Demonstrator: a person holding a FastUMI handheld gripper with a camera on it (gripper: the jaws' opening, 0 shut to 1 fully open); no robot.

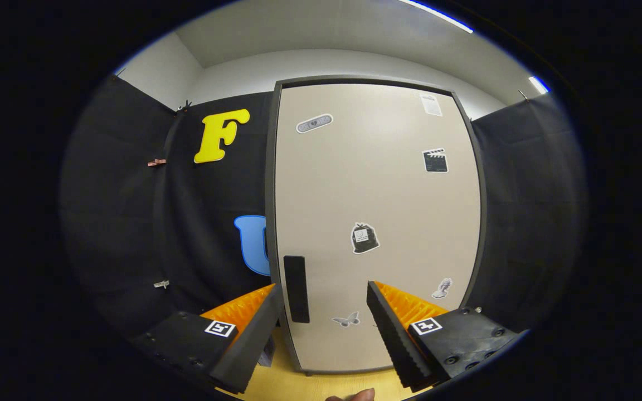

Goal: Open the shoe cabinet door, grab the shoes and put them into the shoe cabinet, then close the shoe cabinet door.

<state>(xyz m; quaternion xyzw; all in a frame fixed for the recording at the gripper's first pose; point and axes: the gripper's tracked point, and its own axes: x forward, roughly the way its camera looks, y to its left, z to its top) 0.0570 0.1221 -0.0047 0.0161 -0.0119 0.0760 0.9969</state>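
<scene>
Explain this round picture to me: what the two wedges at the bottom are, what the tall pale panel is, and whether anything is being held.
The camera rides on a hand-held claw and looks forward along its two fingers, the wedges you see. They stand apart, open, holding nothing. Just ahead of them is the shoe cabinet door, shut, pale with a dark frame and several stickers. The dark vertical handle sits near the door's edge, close to one finger. The cabinet stands on a wooden surface. Black cloth behind is the booth wall.
</scene>
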